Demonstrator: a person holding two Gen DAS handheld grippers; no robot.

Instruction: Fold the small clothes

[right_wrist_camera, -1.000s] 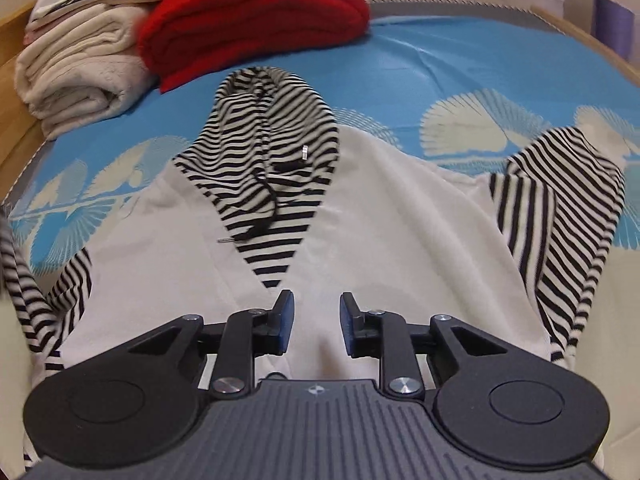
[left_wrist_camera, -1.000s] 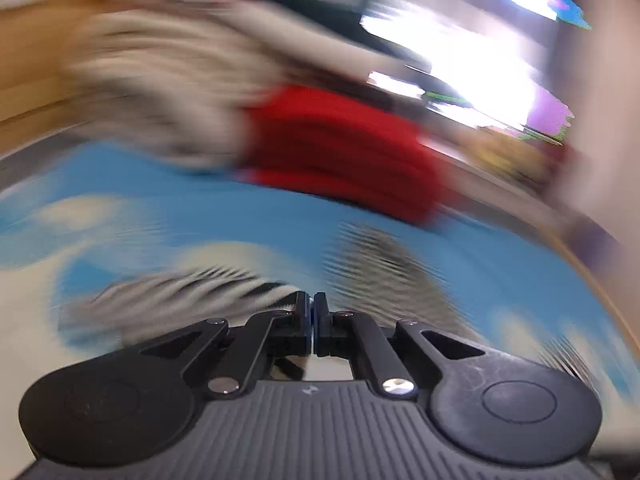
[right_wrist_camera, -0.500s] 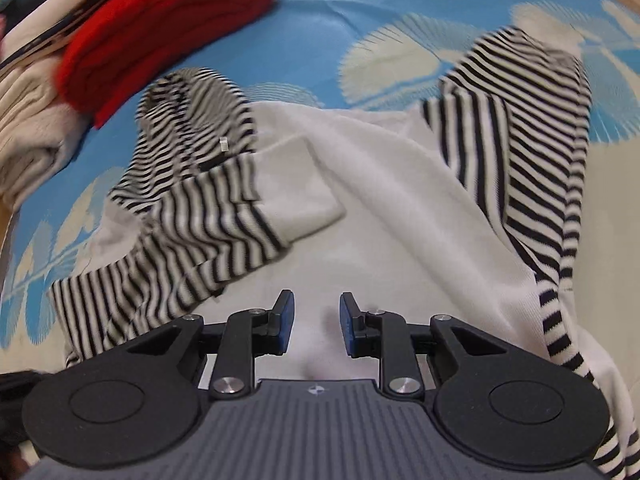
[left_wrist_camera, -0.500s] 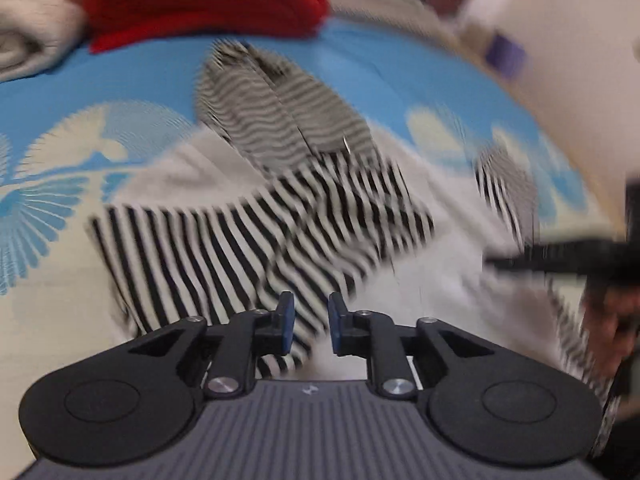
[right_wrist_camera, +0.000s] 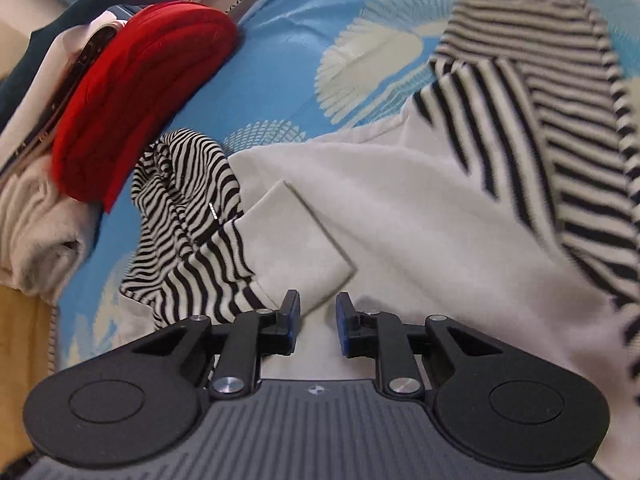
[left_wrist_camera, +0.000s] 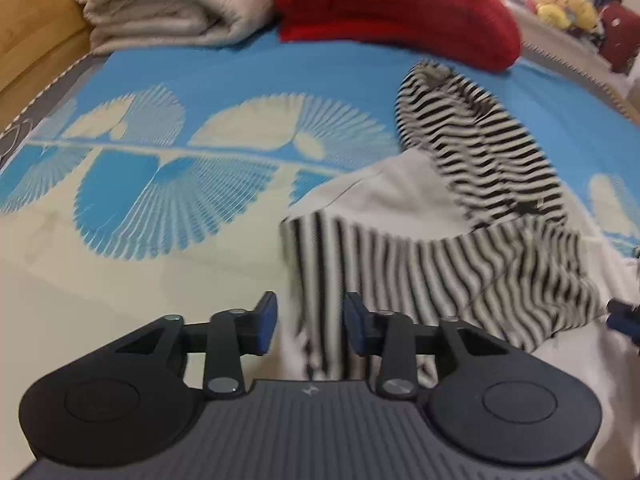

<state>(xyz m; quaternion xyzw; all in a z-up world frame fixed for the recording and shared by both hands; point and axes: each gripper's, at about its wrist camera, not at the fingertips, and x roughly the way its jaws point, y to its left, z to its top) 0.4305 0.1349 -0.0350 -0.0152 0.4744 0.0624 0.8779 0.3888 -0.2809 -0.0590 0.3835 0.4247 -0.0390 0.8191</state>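
A small cream hoodie (right_wrist_camera: 420, 216) with black-and-white striped hood (right_wrist_camera: 188, 184) and sleeves lies flat on the bed. Its left striped sleeve (left_wrist_camera: 440, 276) is folded across the body, with the cream cuff (right_wrist_camera: 296, 240) on the chest. The right striped sleeve (right_wrist_camera: 560, 152) lies spread out to the right. My left gripper (left_wrist_camera: 310, 322) is open and empty, low over the folded sleeve's edge. My right gripper (right_wrist_camera: 318, 322) is open and empty over the cream body, just below the cuff. The hood also shows in the left wrist view (left_wrist_camera: 472, 140).
The bed has a blue sheet with cream fan-leaf prints (left_wrist_camera: 180, 184). Folded red fabric (left_wrist_camera: 396, 4) and a folded cream blanket (left_wrist_camera: 168, 4) lie at the head of the bed. A wooden bed edge (left_wrist_camera: 28, 40) is at the far left.
The left gripper, shut a second ago, has opened and left the striped sleeve folded across the hoodie, then drawn back left. The right gripper stayed open and swung toward the right sleeve side.
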